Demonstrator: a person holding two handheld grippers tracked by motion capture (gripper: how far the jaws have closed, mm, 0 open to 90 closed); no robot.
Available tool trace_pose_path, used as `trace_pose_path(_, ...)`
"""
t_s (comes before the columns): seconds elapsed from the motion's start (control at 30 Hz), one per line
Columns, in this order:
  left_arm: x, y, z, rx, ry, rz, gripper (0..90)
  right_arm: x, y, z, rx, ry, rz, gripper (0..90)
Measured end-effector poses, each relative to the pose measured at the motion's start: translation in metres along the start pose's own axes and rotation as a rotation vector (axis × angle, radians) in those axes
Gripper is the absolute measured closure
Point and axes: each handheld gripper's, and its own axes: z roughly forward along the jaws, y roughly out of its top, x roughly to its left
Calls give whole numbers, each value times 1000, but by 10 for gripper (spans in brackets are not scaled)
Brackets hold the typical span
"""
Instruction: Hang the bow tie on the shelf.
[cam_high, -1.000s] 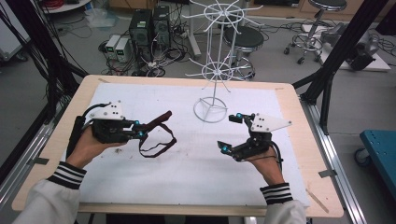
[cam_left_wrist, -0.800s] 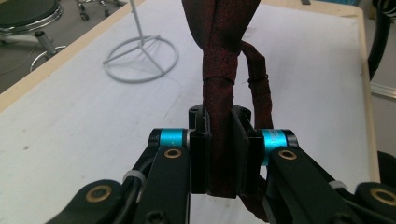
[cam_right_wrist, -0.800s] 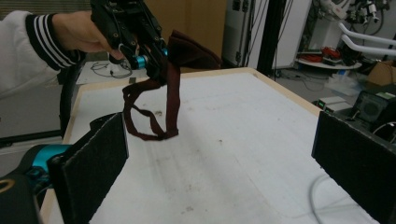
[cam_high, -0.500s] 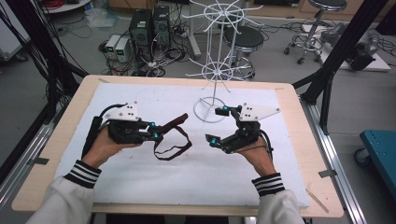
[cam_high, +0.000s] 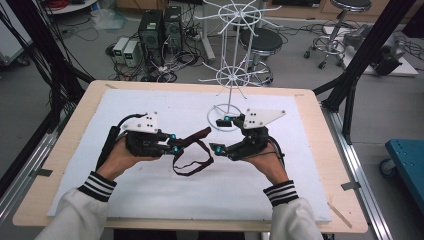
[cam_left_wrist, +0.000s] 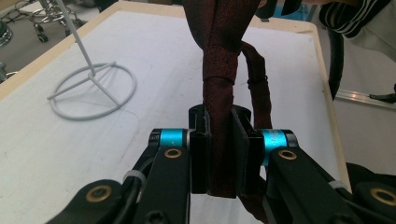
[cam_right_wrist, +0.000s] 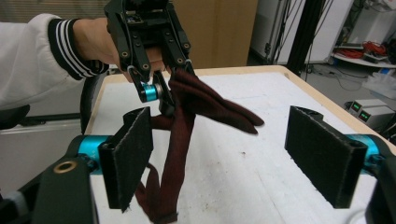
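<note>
High view: one desk (cam_high: 320, 165) with a pale wooden rim, its top covered by a white sheet (cam_high: 165, 105). Landmark item: white wire stand (cam_high: 231, 75), its ring base resting on the sheet toward the far edge of the desk, its thin pole rising upright to spoked wire tiers.

Dark red strap (cam_high: 192, 152): fabric, looped, lying on the sheet on the near side of the stand's base, one end lifted off the surface.

Left hand-held gripper (cam_high: 172, 143): near and to the left of the stand's base, held in the person's left hand (cam_high: 122, 155), striped cuff at the wrist. Left gripper view has the jaws closed tight on the strap (cam_left_wrist: 219, 93), the fabric pinched between the two black pads and running up and away from them.

Right hand-held gripper (cam_high: 220, 134): just near of the stand's base, held in the right hand (cam_high: 265, 160). Right gripper view has its jaws spread wide, nothing between them; the strap (cam_right_wrist: 196, 112) hangs ahead of them from the left hand-held gripper (cam_right_wrist: 163, 100).
</note>
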Motion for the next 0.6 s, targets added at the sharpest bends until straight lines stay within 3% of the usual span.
trace_pose_path(0.13, -2, 1, 3, 5, -7, 1, 786, 1, 4, 6, 27, 3, -23, 282)
trace_pose_path(0.3, -2, 1, 4, 9, -14, 11, 787, 2, 6, 12, 58, 5, -61, 416)
trace_pose_path(0.4, -3, 1, 4, 10, -18, 11, 787, 3, 7, 13, 59, 2, -81, 539)
trace_pose_path(0.53, -3, 1, 3, -6, -9, 2, 787, 4, 8, 11, 63, 5, -129, 776)
trace_pose_path(0.6, -2, 1, 3, 3, -6, 10, 786, 7, 9, 12, 70, 0, -174, 835)
